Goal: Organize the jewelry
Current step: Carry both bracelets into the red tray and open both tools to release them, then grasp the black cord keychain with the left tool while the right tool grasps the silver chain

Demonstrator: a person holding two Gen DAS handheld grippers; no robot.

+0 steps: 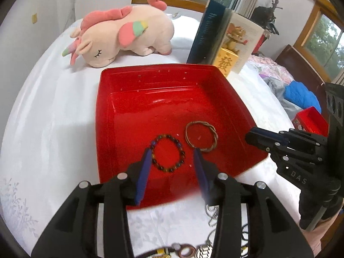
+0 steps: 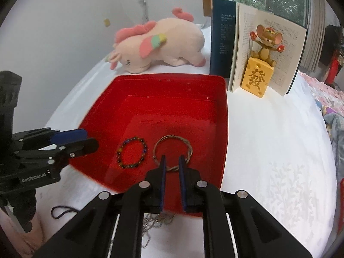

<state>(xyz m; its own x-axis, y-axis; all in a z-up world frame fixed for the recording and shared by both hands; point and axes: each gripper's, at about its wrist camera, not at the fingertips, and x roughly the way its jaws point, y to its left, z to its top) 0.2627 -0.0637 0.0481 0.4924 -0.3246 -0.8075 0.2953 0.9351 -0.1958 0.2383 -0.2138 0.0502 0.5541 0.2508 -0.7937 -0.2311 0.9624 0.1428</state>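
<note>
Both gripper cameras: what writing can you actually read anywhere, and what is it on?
"DAS": right gripper body.
"GenRobot.AI": left gripper body.
"發": yellow block beneath the mouse figurine.
Open book pages and dark cover print: too small to read.

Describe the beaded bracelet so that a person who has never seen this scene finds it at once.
Find the red tray on the white bed. Two rings lie side by side inside; the beaded bracelet is nearer the left gripper. Its dark and coloured beads set it apart from the twisted wire bangle.
</note>
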